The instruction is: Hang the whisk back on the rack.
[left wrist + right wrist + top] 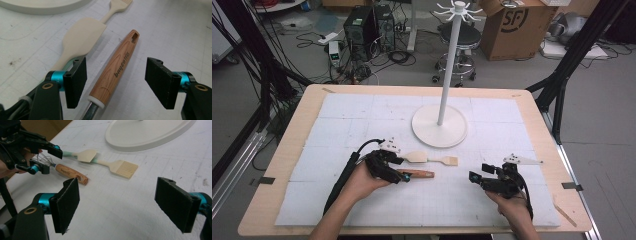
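Broadly, a white-padded bench is shown carrying a tall rack. Near its base a whisk lies flat beside a spatula and brush. The left tool is spread around the whisk's wooden handle; the right tool is held spread, empty. A skewed closure could roll the round handle away.

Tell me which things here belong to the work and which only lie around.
In the work:
left tool, open around the whisk
whisk, wooden handle
rack, probably

Lying about:
spatula
brush
right tool, open and idle
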`<state>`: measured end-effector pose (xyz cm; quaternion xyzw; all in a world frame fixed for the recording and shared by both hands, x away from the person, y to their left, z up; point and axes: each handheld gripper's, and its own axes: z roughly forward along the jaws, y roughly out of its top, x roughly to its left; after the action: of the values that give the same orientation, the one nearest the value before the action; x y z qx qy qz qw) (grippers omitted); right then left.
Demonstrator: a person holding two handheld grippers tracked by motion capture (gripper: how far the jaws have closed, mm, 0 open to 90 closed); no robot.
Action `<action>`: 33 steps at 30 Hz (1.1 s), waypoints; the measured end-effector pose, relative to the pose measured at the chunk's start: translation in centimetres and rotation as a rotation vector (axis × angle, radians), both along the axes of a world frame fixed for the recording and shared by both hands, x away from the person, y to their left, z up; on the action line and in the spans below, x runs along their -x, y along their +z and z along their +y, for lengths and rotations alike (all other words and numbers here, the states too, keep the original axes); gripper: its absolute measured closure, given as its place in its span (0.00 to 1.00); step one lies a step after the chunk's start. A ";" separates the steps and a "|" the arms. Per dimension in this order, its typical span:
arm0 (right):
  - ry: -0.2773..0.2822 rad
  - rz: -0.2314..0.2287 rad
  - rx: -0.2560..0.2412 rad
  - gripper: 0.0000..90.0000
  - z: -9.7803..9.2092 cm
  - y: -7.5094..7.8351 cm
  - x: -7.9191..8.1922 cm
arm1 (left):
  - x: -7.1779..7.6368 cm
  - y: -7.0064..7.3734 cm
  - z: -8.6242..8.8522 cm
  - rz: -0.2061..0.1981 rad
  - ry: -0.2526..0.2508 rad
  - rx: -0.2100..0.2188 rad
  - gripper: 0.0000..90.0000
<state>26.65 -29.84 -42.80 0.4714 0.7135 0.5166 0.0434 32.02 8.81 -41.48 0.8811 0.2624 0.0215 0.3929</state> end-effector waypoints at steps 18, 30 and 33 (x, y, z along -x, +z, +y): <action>-0.006 -0.001 -0.003 0.21 -0.3 0.2 0.0 | -0.1 -1.4 -1.2 0.034 0.003 -0.140 0.49; -0.016 -0.006 -0.003 0.21 -0.4 0.2 0.0 | 0.7 -1.4 -2.2 -0.019 0.019 -0.251 0.56; -0.015 -0.006 -0.004 0.21 -0.4 0.2 -0.1 | 0.8 -1.2 -2.4 -0.013 0.023 -0.277 0.57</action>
<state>26.72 -30.20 -42.64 0.4751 0.7090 0.5190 0.0486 31.24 6.38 -42.69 0.9236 0.2646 0.0678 0.2690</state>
